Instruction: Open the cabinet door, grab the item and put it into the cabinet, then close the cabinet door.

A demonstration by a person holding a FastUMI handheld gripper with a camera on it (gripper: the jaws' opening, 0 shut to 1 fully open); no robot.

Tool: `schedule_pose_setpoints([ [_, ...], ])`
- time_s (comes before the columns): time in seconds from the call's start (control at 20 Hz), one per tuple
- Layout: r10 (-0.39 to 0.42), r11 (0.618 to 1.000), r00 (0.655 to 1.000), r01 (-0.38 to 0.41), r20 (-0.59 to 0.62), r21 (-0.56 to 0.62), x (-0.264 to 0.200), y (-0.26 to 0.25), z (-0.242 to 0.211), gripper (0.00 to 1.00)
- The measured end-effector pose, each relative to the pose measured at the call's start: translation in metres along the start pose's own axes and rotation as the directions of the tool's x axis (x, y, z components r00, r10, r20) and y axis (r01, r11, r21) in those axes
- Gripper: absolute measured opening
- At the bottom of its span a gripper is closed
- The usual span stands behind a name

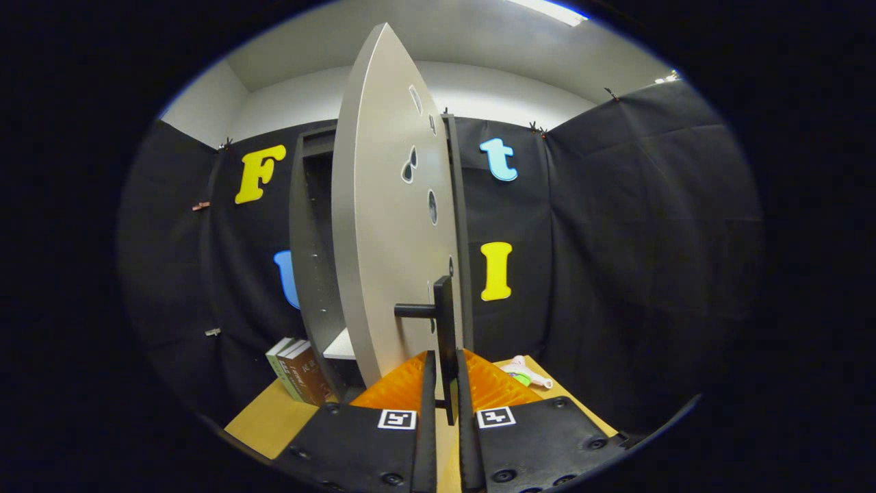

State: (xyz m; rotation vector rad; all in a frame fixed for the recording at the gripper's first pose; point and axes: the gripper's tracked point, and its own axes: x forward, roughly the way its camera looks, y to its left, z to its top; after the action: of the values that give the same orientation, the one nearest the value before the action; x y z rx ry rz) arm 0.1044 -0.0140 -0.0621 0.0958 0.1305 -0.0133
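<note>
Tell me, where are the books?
In the gripper view, the books stand on the wooden table, left of the open cabinet, beyond the jaws clamped on the door handle.

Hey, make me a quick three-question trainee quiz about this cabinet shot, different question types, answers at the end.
1. True or false: the claw is shut on the black door handle.
2. Multiple choice: the books stand (a) inside the cabinet, (b) on the table left of the cabinet, (c) between the fingers.
3. Fill in: the cabinet door is swung ____.

Key: 1 true, both orange fingers press the handle's vertical bar. 2 b. 3 open, showing the cabinet interior and a shelf; a small pink-white item lies on the wooden table beyond the fingers.
</note>
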Motion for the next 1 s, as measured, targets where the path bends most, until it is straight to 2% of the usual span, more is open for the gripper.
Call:
schedule_pose_setpoints([
  [0.2, 0.006, 1.000, 1.000, -0.006, -0.011, -0.026, -0.001, -0.012, 0.001, 0.16],
  [0.7, -0.162, 0.987, 0.985, 0.163, 0.066, -0.001, -0.013, -0.074, 0.017, 0.14],
  [0.9, -0.157, 0.987, 0.983, 0.158, 0.092, -0.011, -0.016, -0.067, 0.025, 0.14],
  [1.0, -0.186, 0.981, 0.976, 0.191, 0.110, -0.038, -0.018, -0.073, 0.030, 0.16],
])
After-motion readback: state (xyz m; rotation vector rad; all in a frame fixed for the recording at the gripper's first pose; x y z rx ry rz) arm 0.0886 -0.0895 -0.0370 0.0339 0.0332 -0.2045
